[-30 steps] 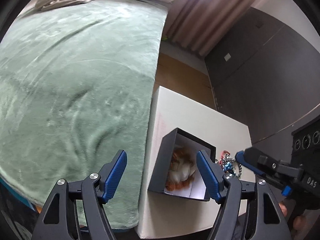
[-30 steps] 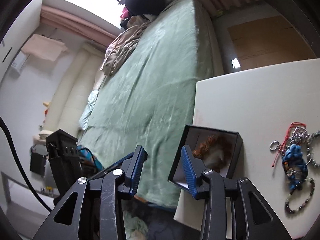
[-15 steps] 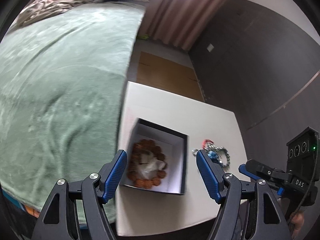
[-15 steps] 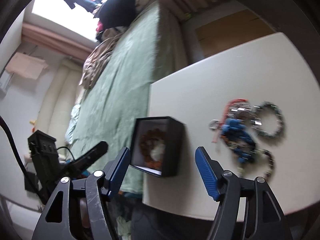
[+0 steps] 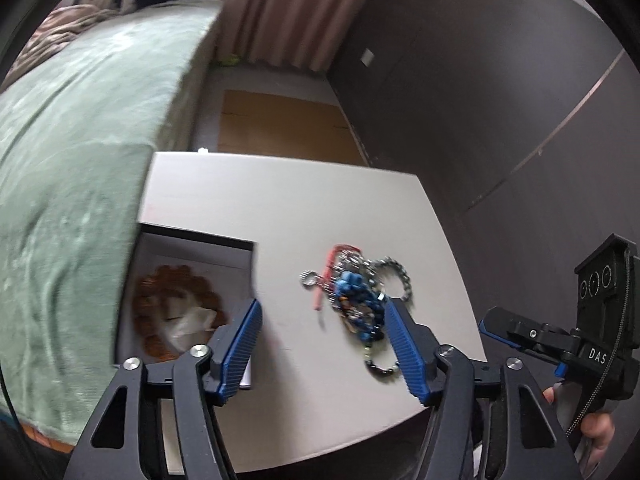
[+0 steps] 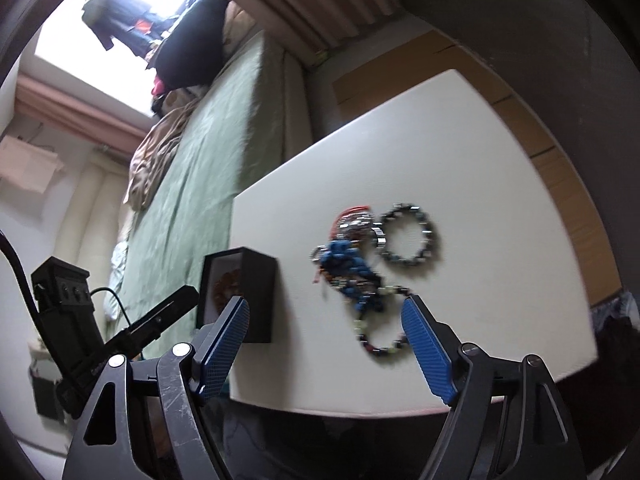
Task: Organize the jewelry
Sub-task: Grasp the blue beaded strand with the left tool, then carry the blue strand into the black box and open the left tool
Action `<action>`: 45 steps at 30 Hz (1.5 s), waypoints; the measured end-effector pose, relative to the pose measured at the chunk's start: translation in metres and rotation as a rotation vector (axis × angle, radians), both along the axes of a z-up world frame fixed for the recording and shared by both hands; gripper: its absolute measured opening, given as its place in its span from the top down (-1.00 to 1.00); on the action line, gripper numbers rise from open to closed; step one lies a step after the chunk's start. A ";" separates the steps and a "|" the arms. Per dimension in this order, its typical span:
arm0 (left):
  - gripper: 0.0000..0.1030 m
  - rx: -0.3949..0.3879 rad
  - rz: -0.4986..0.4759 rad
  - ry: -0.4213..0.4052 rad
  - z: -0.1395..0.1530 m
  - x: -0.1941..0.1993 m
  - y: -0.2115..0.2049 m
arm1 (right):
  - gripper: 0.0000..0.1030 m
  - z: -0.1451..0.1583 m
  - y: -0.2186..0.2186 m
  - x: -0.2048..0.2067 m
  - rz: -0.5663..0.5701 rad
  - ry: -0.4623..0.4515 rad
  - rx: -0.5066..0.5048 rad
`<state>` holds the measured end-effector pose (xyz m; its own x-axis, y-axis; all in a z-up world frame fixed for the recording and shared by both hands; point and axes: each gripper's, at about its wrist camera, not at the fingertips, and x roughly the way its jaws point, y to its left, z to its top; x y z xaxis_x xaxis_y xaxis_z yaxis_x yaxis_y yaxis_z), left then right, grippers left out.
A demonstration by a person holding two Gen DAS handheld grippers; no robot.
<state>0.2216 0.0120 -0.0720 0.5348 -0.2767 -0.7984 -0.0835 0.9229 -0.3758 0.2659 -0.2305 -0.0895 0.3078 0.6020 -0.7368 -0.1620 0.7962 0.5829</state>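
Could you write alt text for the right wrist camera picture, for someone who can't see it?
An open blue-padded claw, holding nothing, hovers over a white table with a tangled heap of bracelets. A black box with a brown bead bracelet inside sits at the table's left edge, beside a green bed.

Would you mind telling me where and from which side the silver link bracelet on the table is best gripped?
I would grip the silver link bracelet on its far arc, the side away from the blue beads. It lies flat as an open ring on the white table, and that arc is bare, while its near-left side touches the tangled pile. Coming from above with one finger inside the ring and one outside should lift it alone.
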 end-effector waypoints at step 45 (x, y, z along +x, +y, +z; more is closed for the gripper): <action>0.78 0.095 -0.028 0.014 0.001 0.029 -0.020 | 0.03 -0.078 0.019 0.018 0.074 0.147 -0.207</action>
